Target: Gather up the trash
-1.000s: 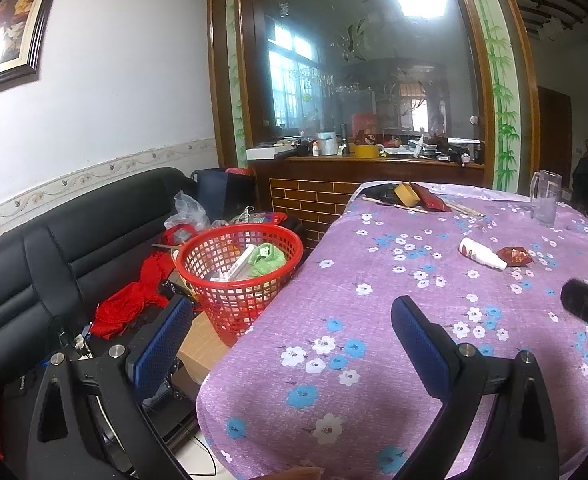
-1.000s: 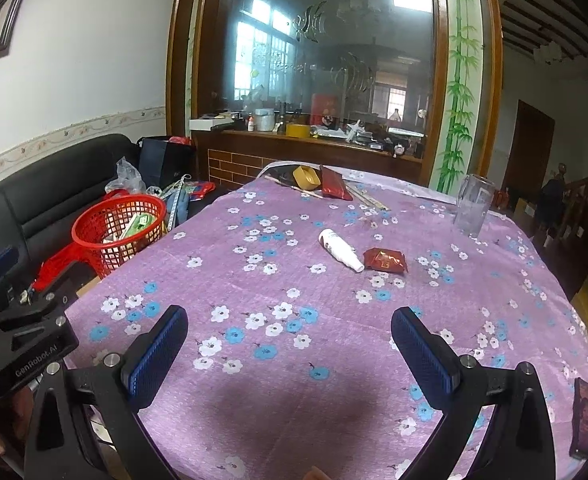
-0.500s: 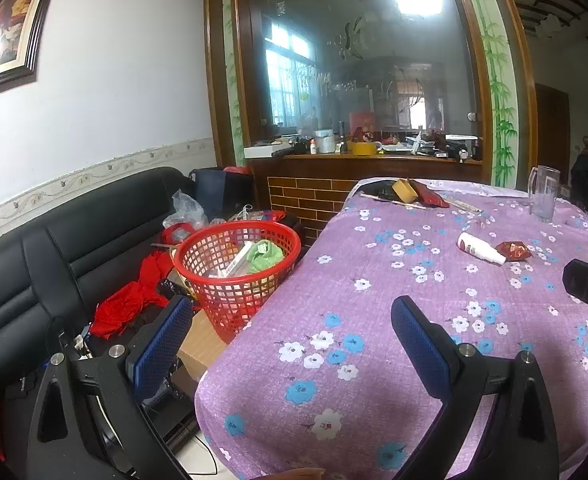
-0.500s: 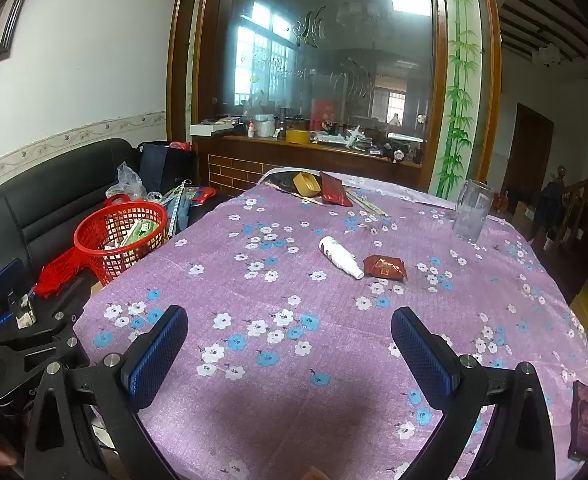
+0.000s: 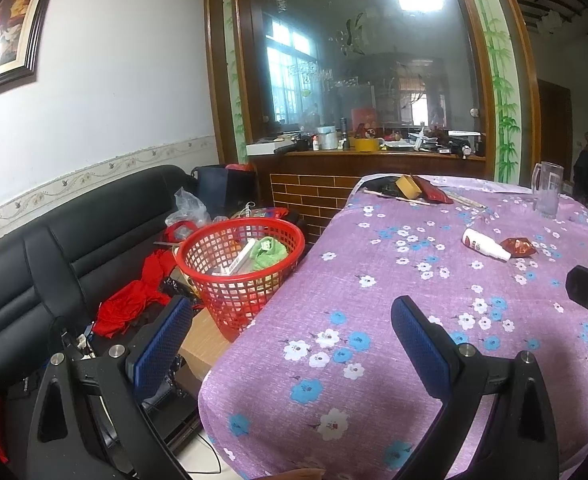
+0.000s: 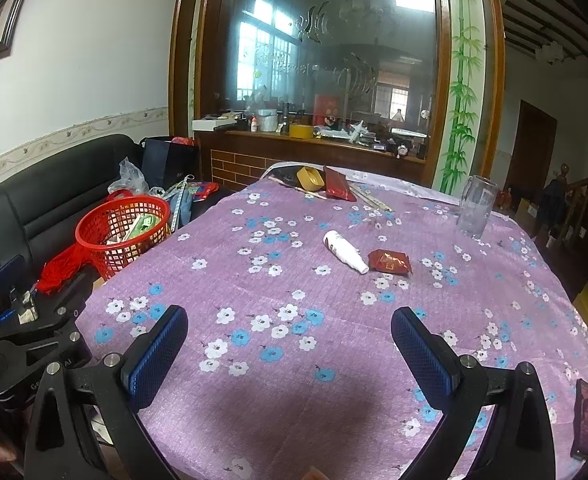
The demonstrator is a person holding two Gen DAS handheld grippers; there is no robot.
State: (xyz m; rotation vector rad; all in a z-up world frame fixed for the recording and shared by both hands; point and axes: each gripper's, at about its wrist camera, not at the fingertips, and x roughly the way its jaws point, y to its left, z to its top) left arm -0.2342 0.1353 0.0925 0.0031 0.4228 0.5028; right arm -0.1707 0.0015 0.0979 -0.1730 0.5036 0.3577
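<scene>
A small white bottle [image 6: 345, 251] lies on its side in the middle of the purple flowered tablecloth [image 6: 294, 400], with a red snack wrapper [image 6: 390, 261] just right of it. Both show far right in the left wrist view, the bottle [image 5: 485, 243] and the wrapper [image 5: 517, 246]. A red mesh basket [image 5: 241, 264] holding a green item and a white box stands off the table's left edge, also seen as the basket [image 6: 123, 233] in the right wrist view. My left gripper [image 5: 290, 344] hangs open over the table's near-left corner. My right gripper [image 6: 289, 354] is open above the near cloth, well short of the bottle.
A glass mug [image 6: 475, 212] stands at the far right. A yellow tape roll [image 6: 309, 178], a dark red packet [image 6: 338, 189] and sticks lie at the far edge. A phone [image 6: 585, 417] rests at the near right. A black sofa [image 5: 78, 248] with red cloth flanks the basket.
Both grippers have drawn slightly back and up, so the table looks a little farther away. Both stay open and hold nothing. The bottle and wrapper have not moved.
</scene>
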